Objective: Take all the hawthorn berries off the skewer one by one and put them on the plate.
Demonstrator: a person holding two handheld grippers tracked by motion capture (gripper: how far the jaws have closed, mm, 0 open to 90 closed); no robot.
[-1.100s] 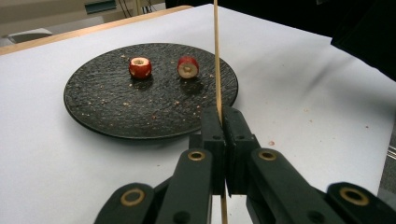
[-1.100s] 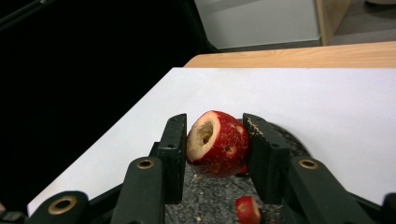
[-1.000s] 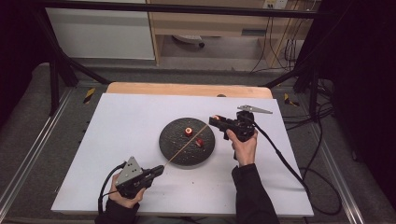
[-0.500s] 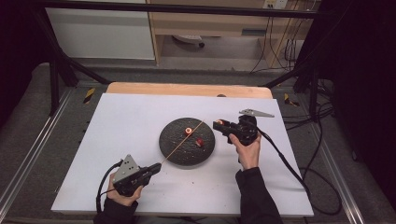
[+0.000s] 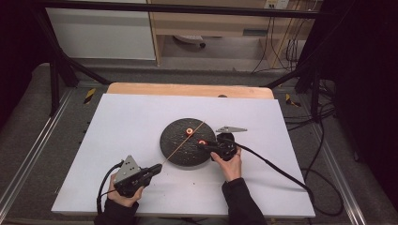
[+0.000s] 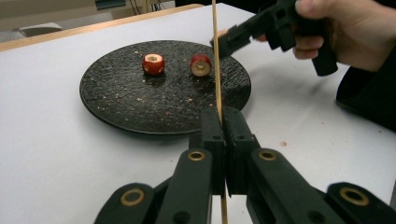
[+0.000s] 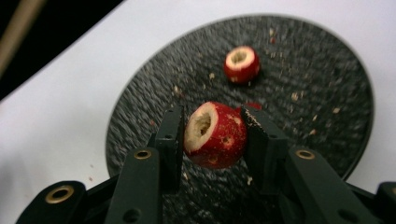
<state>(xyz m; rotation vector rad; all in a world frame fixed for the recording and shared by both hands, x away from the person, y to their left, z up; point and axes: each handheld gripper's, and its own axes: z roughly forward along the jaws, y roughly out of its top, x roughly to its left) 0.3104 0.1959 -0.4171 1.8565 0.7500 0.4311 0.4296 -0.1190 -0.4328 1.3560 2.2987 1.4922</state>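
A black round plate (image 5: 171, 150) lies mid-table with two cored red fruits on it, one near the centre (image 5: 189, 131) and one to its right (image 6: 201, 65). My right gripper (image 7: 214, 114) is shut on a third cored red fruit (image 7: 215, 137) and holds it low over the plate's right part (image 7: 327, 93). In the high view this gripper (image 5: 202, 146) comes in from the plate's right edge. My left gripper (image 6: 223, 114) is shut on a thin wooden skewer (image 6: 216, 70). The skewer (image 5: 185, 140) slants up across the plate from that gripper (image 5: 156, 168) at the front left.
White sheet (image 5: 117, 122) covers the table, with a wooden edge (image 5: 187, 89) at the back. The right gripper's cable (image 5: 281, 173) trails to the right front. Crumbs dot the plate. Black frame legs and cables stand beyond the table.
My right gripper has come down and nearer the person with the fruit in it, now low over the plate's right side. The left gripper and skewer have stayed put.
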